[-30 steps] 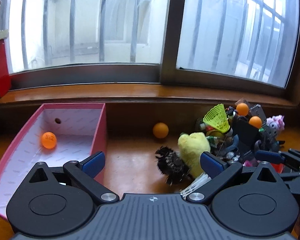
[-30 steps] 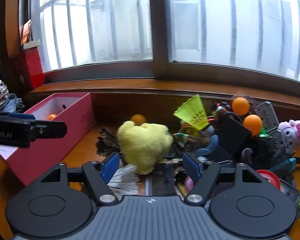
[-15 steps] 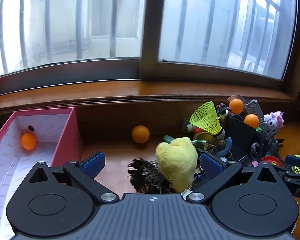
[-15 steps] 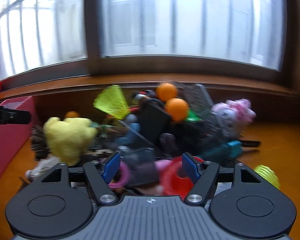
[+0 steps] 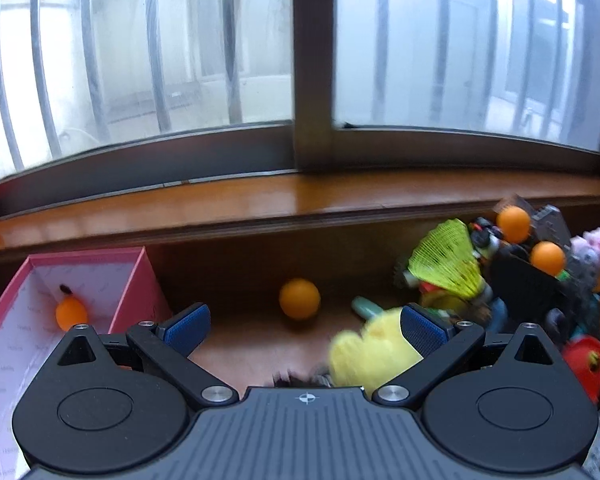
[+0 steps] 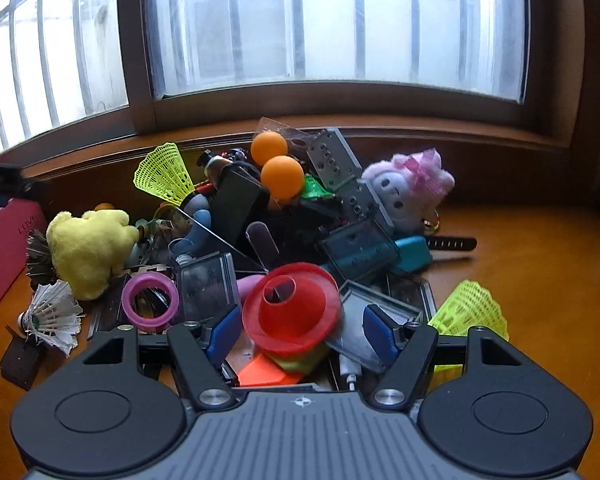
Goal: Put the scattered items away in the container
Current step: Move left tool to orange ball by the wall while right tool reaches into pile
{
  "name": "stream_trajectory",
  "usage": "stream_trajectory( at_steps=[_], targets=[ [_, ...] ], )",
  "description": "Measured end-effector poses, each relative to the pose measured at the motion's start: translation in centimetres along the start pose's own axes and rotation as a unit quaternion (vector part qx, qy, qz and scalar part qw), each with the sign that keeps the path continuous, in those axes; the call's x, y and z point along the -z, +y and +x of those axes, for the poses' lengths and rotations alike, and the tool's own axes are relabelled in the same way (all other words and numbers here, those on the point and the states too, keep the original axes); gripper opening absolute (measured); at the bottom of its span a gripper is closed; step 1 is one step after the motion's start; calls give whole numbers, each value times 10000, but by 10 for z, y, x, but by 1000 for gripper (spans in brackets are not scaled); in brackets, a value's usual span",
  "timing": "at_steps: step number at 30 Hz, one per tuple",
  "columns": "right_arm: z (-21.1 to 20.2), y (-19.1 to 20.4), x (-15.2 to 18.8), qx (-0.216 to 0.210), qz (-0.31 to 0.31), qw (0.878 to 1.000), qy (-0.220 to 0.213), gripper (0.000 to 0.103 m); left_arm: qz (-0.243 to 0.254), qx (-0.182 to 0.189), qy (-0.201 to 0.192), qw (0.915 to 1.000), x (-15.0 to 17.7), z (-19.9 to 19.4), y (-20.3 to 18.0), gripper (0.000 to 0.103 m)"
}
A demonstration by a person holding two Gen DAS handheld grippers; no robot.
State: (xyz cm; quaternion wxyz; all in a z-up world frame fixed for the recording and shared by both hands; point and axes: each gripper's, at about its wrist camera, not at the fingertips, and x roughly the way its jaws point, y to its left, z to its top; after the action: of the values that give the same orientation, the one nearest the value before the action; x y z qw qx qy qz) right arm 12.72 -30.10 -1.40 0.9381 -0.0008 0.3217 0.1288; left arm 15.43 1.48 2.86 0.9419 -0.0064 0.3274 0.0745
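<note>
Presently, contents of the wooden ledge, listed outward from the pink box (image 5: 138,280):

- Pink box: open-topped, at the far left. One orange ball (image 5: 71,313) lies inside, against its back wall.
- Loose orange ball (image 5: 299,298): on bare wood just right of the box, apart from the heap.
- Yellow plush (image 6: 88,250): at the heap's box-side edge, with a white feather shuttlecock (image 6: 54,318) just in front of it.
- Heap proper, further right of the box: a neon-yellow plastic shuttlecock (image 6: 165,176), two orange balls (image 6: 282,176) perched on top, a pink plush (image 6: 410,192) at the far side, clear plastic cases, a purple ring (image 6: 150,300), a red funnel-shaped piece (image 6: 292,312) and a second neon shuttlecock (image 6: 470,312) at the edge furthest from the box.
- Left gripper (image 5: 304,330): jaws wide, nothing between them. It points at the gap between box and heap; the loose ball lies straight ahead between its fingers, the yellow plush just against its right finger (this view is blurred).
- Right gripper (image 6: 296,334): jaws wide, straddling the red funnel piece without closing on it. The piece lies tipped, its mouth toward the camera.

Judgement: most items lie outside the box, so tidying is far from complete. The left gripper is the nearer to the box, the loose ball and the plush; the right is the nearer to the red piece, which sits squarely between its fingers.
</note>
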Motion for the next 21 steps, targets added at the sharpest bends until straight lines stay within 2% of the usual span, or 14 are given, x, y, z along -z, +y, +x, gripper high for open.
stream_trajectory(
  at_steps=[4, 9, 13, 15, 17, 21],
  targets=[
    [6, 5, -8, -67, -204, 9997, -95, 70, 35, -196, 27, 9998, -12, 22, -1, 102],
    [19, 29, -29, -1, -946, 9940, -547, 67, 19, -269, 148, 9995, -15, 47, 0, 102],
    [36, 42, -48, -232, -1181, 9911, -570, 65, -16, -276, 277, 9992, -15, 65, 5, 101],
    [43, 35, -63, -428, -840, 9947, -418, 64, -49, -349, 363, 9987, -15, 76, 8, 99],
    [46, 21, -79, -665, -222, 9970, -322, 64, -130, -352, 455, 9983, -16, 85, 12, 95],
    [56, 20, -86, -548, -196, 9977, -348, 64, -271, -213, 582, 9977, -19, 98, 13, 89]
  ],
)
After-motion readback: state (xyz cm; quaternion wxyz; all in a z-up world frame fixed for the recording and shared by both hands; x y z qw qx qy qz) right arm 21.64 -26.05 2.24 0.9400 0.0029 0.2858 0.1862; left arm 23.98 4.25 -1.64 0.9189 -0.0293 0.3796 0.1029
